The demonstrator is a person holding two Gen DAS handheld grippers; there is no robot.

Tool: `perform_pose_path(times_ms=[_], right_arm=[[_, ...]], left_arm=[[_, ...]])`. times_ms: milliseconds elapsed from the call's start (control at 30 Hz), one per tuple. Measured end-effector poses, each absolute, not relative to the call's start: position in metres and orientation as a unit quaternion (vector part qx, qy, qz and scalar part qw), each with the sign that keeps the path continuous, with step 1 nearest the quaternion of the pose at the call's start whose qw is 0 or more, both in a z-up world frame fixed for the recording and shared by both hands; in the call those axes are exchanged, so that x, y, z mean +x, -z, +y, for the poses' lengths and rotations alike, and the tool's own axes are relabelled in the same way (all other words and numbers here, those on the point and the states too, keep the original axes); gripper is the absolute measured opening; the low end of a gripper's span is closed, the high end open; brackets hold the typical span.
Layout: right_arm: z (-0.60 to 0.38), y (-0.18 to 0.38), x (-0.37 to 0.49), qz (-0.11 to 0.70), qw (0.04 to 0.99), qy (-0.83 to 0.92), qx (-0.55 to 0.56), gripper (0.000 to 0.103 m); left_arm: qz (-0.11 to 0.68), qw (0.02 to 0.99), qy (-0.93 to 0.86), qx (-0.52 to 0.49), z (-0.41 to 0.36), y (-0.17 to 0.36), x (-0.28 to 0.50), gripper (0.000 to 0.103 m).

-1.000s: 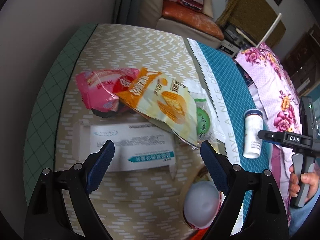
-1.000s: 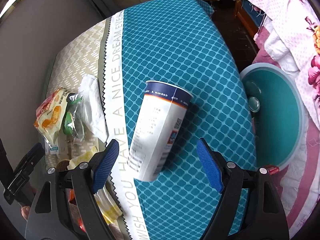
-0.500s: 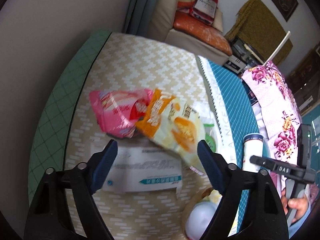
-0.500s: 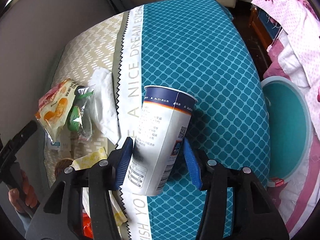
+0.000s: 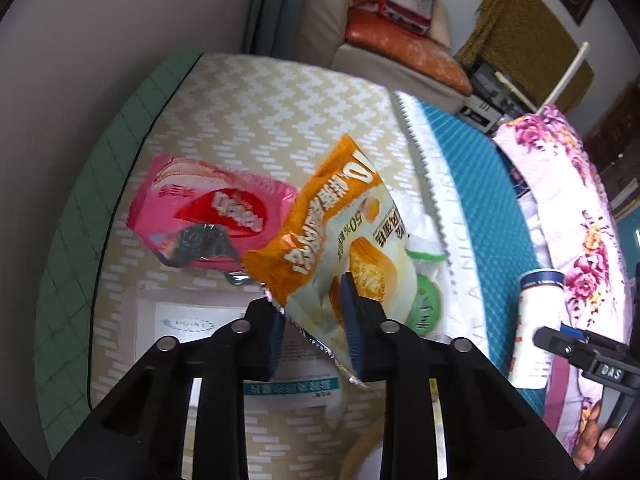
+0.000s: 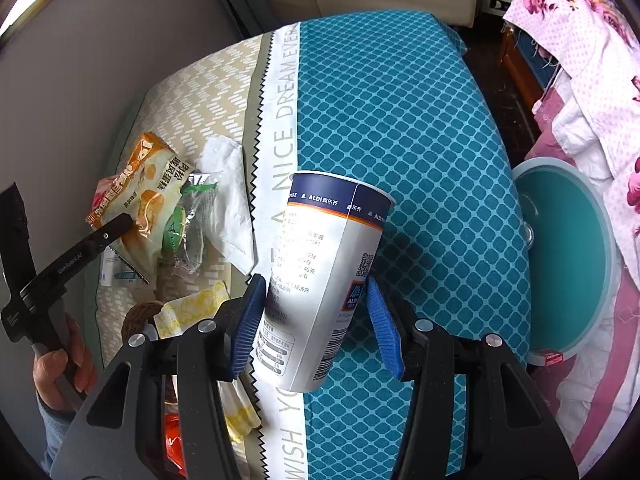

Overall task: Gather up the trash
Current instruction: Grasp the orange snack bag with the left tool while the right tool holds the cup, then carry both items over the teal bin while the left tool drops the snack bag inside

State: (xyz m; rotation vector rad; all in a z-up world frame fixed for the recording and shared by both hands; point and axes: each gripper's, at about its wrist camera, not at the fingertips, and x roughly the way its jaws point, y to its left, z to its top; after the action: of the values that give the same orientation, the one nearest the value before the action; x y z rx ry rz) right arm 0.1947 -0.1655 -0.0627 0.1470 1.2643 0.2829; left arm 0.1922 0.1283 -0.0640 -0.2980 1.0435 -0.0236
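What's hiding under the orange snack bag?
Under the orange snack bag peek a green wrapper, a white box and the pink bag's edge. Anything else under it is covered.

Surface: table point(image 6: 420, 120), teal diamond cloth beside beige zigzag cloth | On beige side: pink wrapper point(image 5: 208, 216), white packet point(image 5: 192, 324), green wrapper point(image 6: 180, 228), white tissue point(image 6: 228, 208), yellow wrapper point(image 6: 192, 308) | Teal side: bare.

left tool point(image 5: 312, 324): was wide, jaws closing on orange-and-cream foil snack bag point(image 5: 340, 248) | right tool point(image 6: 316, 324): closed onto white-and-navy paper cup point(image 6: 320, 280), cup tilted
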Motion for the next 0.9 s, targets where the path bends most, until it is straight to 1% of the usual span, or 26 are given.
perform_pose_path(times_ms=[67, 400, 733, 900], right_arm=[[-0.170, 0.060, 0.193, 0.584, 0.797, -0.136, 0.073, 0.049], [-0.195, 0.042, 0.173, 0.560, 0.810, -0.141, 0.101, 0.049], [-0.233, 0.030, 0.153, 0.539, 0.820, -0.131, 0.138, 0.049], [-0.248, 0.028, 0.145, 0.531, 0.823, -0.132, 0.153, 0.049]], left_arm=[[0.489, 0.862, 0.016, -0.135, 0.125, 0.056, 0.187, 0.022], [0.448, 0.885, 0.043, -0.120, 0.107, 0.007, 0.155, 0.018], [0.411, 0.904, 0.065, -0.101, 0.079, -0.034, 0.137, 0.017], [0.410, 0.903, 0.089, -0.095, 0.067, -0.044, 0.131, 0.017]])
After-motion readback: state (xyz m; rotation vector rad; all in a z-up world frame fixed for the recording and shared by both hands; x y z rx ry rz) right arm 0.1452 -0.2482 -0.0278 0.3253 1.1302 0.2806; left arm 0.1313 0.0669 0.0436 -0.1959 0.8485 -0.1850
